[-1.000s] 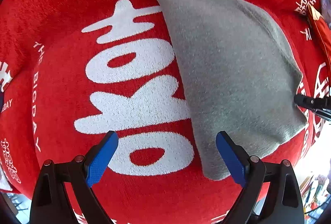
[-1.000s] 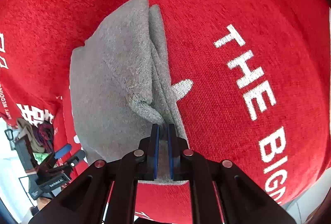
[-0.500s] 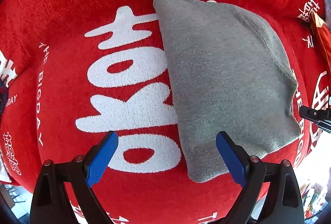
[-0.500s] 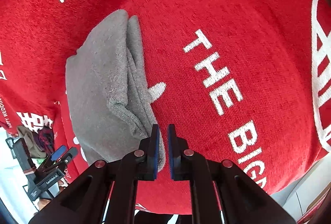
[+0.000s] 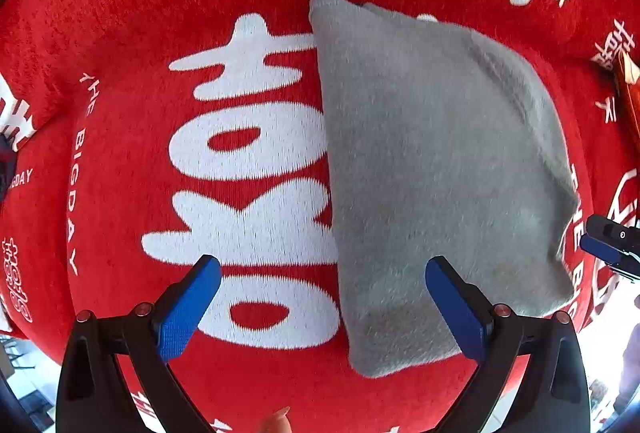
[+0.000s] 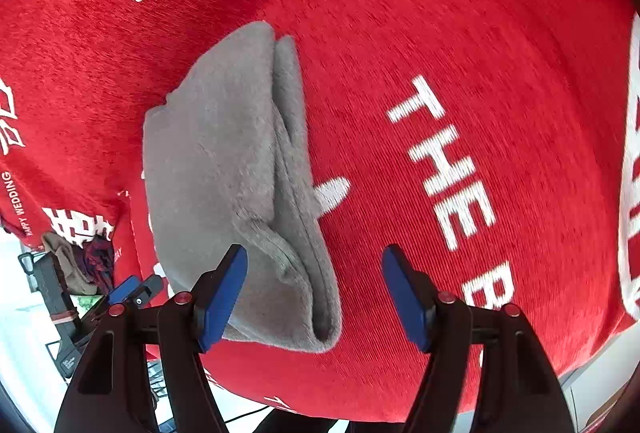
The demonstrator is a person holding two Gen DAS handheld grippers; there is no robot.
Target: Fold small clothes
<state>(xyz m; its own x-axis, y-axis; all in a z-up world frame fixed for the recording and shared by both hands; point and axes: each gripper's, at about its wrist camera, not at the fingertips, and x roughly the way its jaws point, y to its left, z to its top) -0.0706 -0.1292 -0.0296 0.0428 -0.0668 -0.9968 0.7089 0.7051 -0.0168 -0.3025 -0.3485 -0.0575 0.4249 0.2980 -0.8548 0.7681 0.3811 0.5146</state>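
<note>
Grey folded garment (image 5: 436, 185) lies flat on the red cloth (image 5: 120, 13) printed with white characters and lettering, close to the cloth's near edge and apart from every pad. In the left wrist view the left gripper (image 5: 322, 307) hangs straight above it with jaws spread at their widest, having just eased a little further apart; one blue pad sits over the white character, the other over the garment's near part, and nothing is gripped. That view shows the garment's smooth top face and, at the frame's right edge, the tip of the right gripper (image 5: 608, 249) just beside the garment's corner. The right wrist view shows what the other cannot: the stacked layers along the garment's side (image 6: 296, 161), with a seam running down the fold. The right gripper (image 6: 314, 291) has just been opening and stands released, the garment's near corner lying below and between its pads. Beyond the cloth's left edge, a heap of other clothes (image 6: 76, 261) lies lower down.
</note>
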